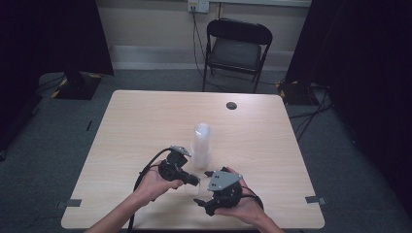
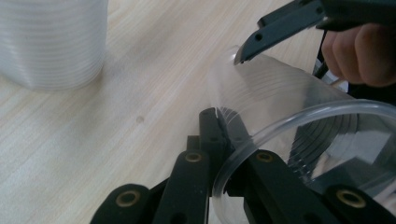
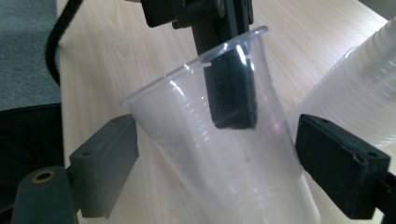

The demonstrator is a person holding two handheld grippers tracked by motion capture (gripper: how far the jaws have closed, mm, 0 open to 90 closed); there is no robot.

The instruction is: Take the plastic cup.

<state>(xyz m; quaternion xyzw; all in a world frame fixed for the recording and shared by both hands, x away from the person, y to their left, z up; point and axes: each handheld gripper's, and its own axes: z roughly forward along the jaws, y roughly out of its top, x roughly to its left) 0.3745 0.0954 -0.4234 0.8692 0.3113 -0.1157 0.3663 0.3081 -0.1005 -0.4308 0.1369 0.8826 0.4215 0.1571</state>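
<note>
On the table (image 1: 145, 116), the left hand-held gripper (image 1: 193, 180) pinches a clear cup's (image 3: 219, 140) rim, steadying it. At its four o'clock, the right hand-held gripper (image 1: 204, 187), jaws spread, flanks the cup untouching, probably releasing. The cup stack (image 1: 201, 145) stands at twelve o'clock.

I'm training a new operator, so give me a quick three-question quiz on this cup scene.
1. True or false: the left tool is clamped on the rim of the cup.
2. How do the right tool's jaws stand around the cup? A) pressing on both walls B) open, one on each side C) shut below it
3. What stands on the table beyond the tools?

Key
1. True: one jaw sits inside the wall, one outside.
2. B: the pads stand clear of the walls.
3. A stack of cups.
</note>
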